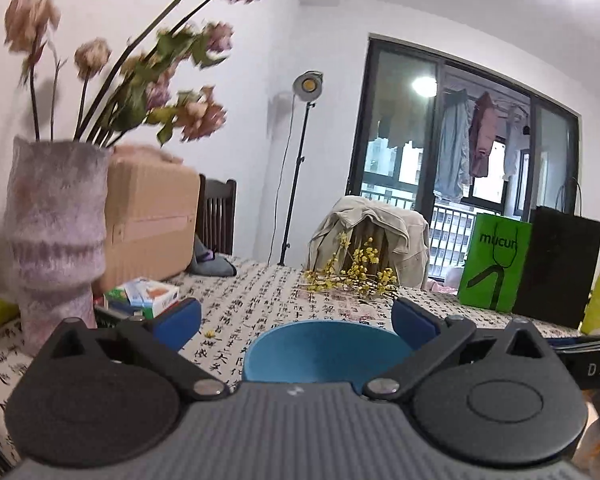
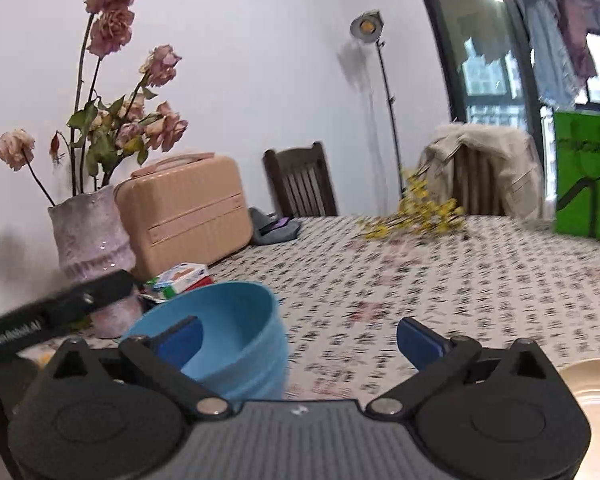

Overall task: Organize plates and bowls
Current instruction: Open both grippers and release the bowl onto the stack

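Observation:
A blue bowl [image 1: 320, 350] sits on the patterned tablecloth [image 1: 260, 300], just in front of my left gripper [image 1: 296, 320], whose jaws are wide open with the bowl between and below the fingertips. In the right wrist view the same blue bowl [image 2: 236, 336] appears as a stack of nested bowls at the left, behind my left blue pad [image 2: 180, 340]. My right gripper [image 2: 298, 340] is open and empty. A cream plate [image 2: 596, 392] lies at the right edge. The left gripper's body [image 2: 60, 312] shows at the far left.
A pink vase of dried roses [image 1: 56, 232], a beige case [image 1: 152, 220] and small boxes [image 1: 148, 294] stand at the left. Yellow flowers [image 1: 356, 276], a green bag [image 1: 494, 264] and a black bag [image 1: 556, 268] stand at the far side. Chairs stand behind the table.

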A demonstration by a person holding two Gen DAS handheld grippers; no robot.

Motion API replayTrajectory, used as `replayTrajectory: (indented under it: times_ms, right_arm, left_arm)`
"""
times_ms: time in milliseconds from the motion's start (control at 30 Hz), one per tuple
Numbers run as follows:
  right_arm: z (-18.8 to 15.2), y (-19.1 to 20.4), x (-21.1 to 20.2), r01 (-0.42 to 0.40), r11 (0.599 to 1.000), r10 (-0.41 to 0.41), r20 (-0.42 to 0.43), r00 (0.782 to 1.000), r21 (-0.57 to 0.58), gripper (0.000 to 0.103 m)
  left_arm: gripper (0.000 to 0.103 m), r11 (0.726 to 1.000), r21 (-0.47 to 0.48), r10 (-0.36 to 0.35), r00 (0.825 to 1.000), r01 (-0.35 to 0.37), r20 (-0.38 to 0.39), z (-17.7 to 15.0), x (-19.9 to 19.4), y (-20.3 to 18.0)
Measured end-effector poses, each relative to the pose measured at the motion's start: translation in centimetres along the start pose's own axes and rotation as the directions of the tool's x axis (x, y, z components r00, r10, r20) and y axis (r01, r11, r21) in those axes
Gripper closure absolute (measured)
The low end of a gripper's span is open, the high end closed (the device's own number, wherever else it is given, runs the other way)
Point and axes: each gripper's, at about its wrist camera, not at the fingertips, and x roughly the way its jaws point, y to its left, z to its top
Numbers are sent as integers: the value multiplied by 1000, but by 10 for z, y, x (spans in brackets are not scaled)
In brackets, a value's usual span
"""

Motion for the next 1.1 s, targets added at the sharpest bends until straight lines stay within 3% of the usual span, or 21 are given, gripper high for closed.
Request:
replayTrajectory:
  times_ms: [267, 500, 733, 1100]
  right_arm:
    - [-9, -25, -33, 22, 1000, -22, 13, 1000, -10, 0]
    - [-20, -52, -48, -16, 999, 16, 7, 1000, -39, 0]
    - [-13, -71, -49, -75, 995, 75, -15, 997, -62, 0]
    - [-8, -70, -25, -162, 983, 156, -75, 985, -86, 0]
  left_arm:
    - [0, 1000, -12, -19, 1000, 19, 4, 2, -20, -17]
    - [0, 996, -52, 66, 997, -68, -29, -9, -34, -44]
    - [0, 980, -64, 188, 981, -190, -41, -6, -50, -75]
    - [0, 951, -170, 250, 966, -257, -63, 6, -48, -69]
